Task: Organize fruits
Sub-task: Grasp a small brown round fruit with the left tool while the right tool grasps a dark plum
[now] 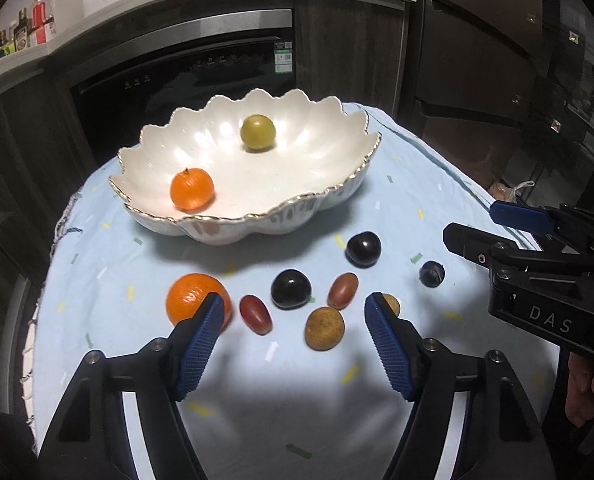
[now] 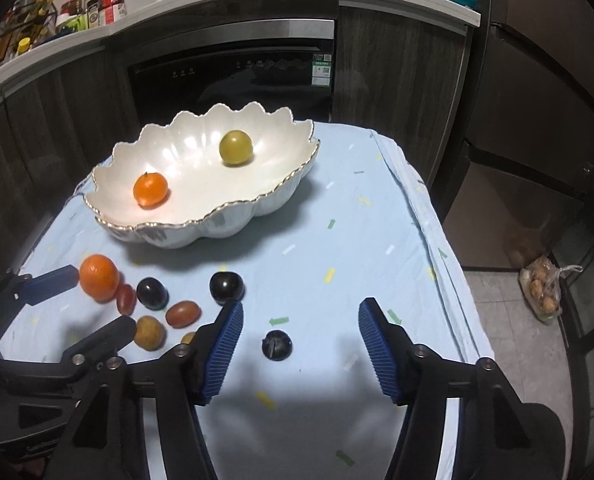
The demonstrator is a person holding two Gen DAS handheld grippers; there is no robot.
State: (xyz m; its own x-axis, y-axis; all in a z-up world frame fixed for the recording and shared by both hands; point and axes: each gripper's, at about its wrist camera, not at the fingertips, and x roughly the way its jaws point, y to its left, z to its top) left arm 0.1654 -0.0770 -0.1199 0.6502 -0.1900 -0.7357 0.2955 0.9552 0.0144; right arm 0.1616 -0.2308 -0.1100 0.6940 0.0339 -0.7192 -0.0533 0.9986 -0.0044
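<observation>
We see both tongs, left point(image 1: 293, 312) & right point(image 2: 301, 320), open w/ nothing gripped, over loose fruit near the bowl point(image 1: 289, 216).

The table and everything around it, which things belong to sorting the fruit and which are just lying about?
Part of the job:
- white scalloped bowl, holding a small orange and a green fruit
- loose fruit on the cloth: big orange, dark plums, red grapes

Just lying about:
- bottles on the counter
- plastic bag on the floor
- oven
</observation>
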